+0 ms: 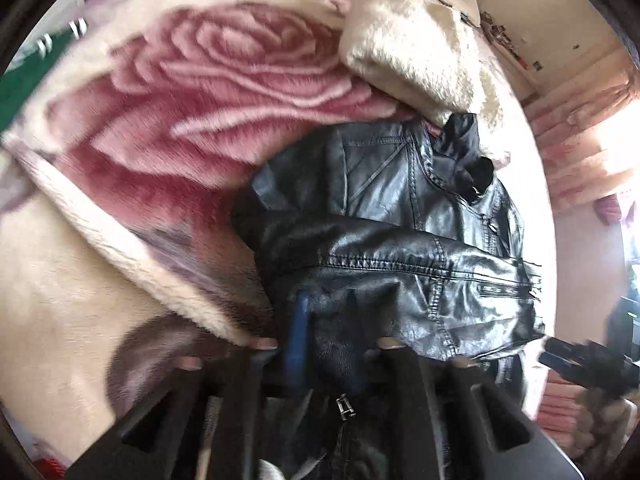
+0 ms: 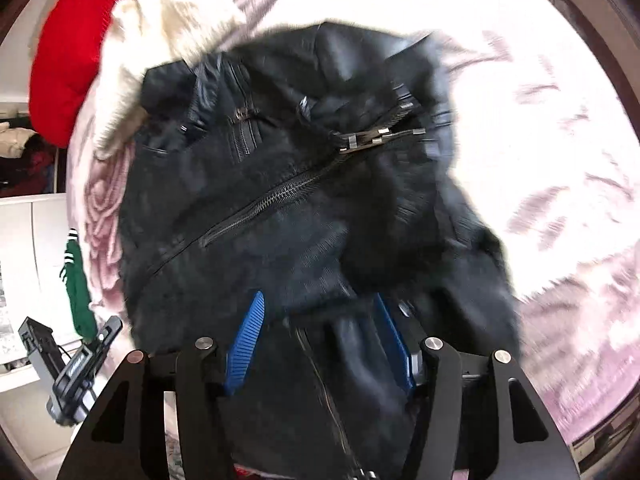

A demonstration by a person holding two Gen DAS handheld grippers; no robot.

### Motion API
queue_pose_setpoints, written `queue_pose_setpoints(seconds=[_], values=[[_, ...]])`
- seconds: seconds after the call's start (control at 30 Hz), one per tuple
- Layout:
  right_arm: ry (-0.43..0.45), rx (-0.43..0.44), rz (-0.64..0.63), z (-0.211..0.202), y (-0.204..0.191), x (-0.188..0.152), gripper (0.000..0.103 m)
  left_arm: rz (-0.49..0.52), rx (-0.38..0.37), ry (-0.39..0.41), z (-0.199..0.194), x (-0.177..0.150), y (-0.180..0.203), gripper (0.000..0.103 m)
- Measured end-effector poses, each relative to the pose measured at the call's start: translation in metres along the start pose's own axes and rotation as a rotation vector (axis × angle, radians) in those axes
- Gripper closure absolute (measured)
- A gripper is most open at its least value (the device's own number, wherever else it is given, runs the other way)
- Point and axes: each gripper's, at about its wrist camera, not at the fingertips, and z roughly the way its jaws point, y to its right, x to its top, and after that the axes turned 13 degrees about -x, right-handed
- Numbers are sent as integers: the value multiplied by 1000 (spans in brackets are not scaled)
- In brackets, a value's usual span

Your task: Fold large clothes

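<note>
A black leather jacket (image 1: 400, 216) lies bunched on a pink rose-patterned blanket (image 1: 192, 92). In the left wrist view my left gripper (image 1: 328, 320) is shut on the jacket's near edge, with black cloth between the blue fingers (image 1: 298, 328). In the right wrist view the jacket (image 2: 280, 200) fills the middle, its zipper running diagonally. My right gripper (image 2: 320, 320) has jacket cloth bunched between its blue pads (image 2: 252, 328), gripping its near edge. The right gripper also shows at the right edge of the left view (image 1: 588, 364).
A cream fluffy garment (image 1: 416, 52) lies beyond the jacket, also in the right view (image 2: 172, 20). A red garment (image 2: 76, 52) lies at the far left. A green striped garment (image 2: 76, 292) hangs by white cabinets. The left gripper body (image 2: 76, 368) shows at lower left.
</note>
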Motion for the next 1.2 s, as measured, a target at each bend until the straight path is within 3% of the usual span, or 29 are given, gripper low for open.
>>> queue_pose_setpoints(seconds=[0.03, 0.07, 0.3, 0.47, 0.5, 0.53, 0.57, 0.63, 0.7, 0.77, 0.8, 0.87, 0.93, 1.03, 1.2], values=[[-2, 5, 6, -9, 7, -5, 44, 17, 26, 5, -2, -1, 7, 7], [-7, 4, 20, -20, 19, -10, 44, 31, 27, 18, -2, -2, 15, 0], [-50, -35, 71, -43, 91, -36, 35, 146, 86, 44, 9, -37, 82, 0], [-79, -55, 2, 18, 105, -14, 36, 141, 132, -18, 37, -83, 117, 0], [-109, -14, -12, 38, 108, -7, 40, 137, 147, -28, 42, -94, 124, 0], [-116, 5, -20, 53, 111, -1, 72, 131, 173, -42, 47, -105, 130, 0], [-113, 22, -36, 62, 113, 2, 91, 121, 202, -54, 50, -115, 136, 0], [-110, -14, -65, 78, 124, 4, 92, 84, 254, -85, 58, -137, 147, 0], [-146, 9, -65, 86, 141, 4, 93, 43, 288, -100, 62, -154, 156, 0], [-177, 13, -151, 81, 139, 6, 91, 17, 288, -118, 67, -172, 170, 0], [-215, 46, -178, 73, 140, 11, 83, 18, 286, -123, 69, -179, 177, 0], [-252, 128, -178, 55, 152, 22, 52, 31, 265, -134, 75, -195, 196, 0], [-235, 214, -135, 31, 175, 44, 41, 54, 228, -144, 86, -212, 215, 0], [-255, 311, -97, 19, 204, 85, 41, 91, 166, -172, 111, -234, 242, 0], [-244, 303, -147, 24, 227, 139, 40, 151, 102, -204, 162, -265, 279, 3]])
